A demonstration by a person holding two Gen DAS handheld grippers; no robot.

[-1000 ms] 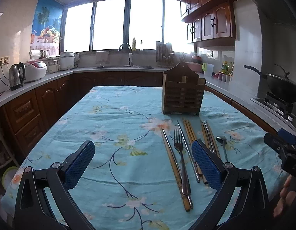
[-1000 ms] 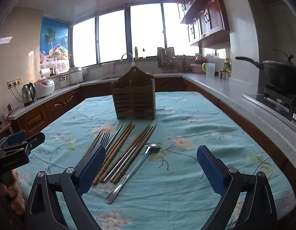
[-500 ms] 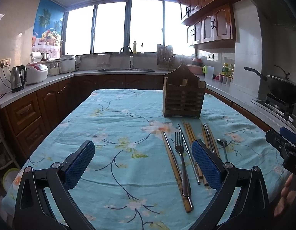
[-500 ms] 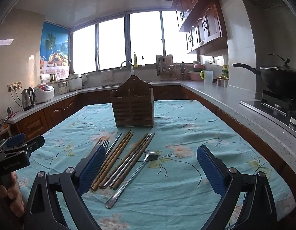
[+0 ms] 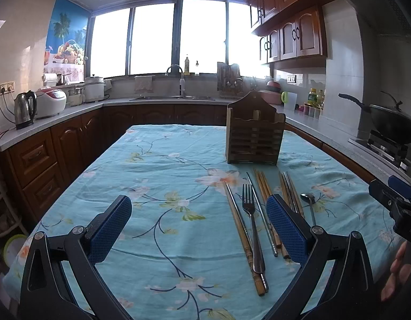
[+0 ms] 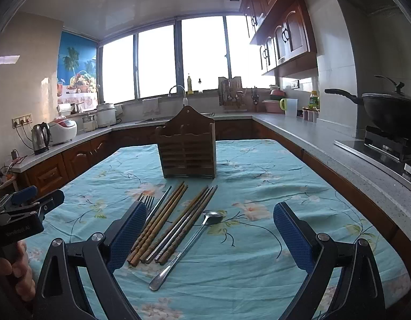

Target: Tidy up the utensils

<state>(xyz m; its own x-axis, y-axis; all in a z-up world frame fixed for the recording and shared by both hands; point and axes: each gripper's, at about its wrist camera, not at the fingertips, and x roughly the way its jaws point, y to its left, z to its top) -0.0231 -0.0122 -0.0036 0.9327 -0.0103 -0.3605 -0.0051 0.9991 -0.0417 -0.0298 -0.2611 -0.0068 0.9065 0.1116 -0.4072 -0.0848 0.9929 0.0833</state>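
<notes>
Nothing was sorted yet: the steel fork (image 5: 250,214), steel spoon (image 6: 190,242) and wooden chopsticks (image 6: 158,224) lay just before the empty-looking slatted wooden holder (image 6: 188,148). Left gripper (image 5: 198,225) and right gripper (image 6: 209,233) hovered, jaws apart, holding nothing.

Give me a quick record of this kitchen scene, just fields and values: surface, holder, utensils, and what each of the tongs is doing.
surface: floral tablecloth
holder: wooden utensil holder, upright, behind the utensils; nothing shows above its rim
utensils: fork, spoon, wooden chopsticks and metal chopsticks, all lying flat side by side on the cloth
left tongs: open, holding nothing, above the cloth
right tongs: open, holding nothing, spoon lying between the jaws
task status: no utensil in the holder yet
</notes>
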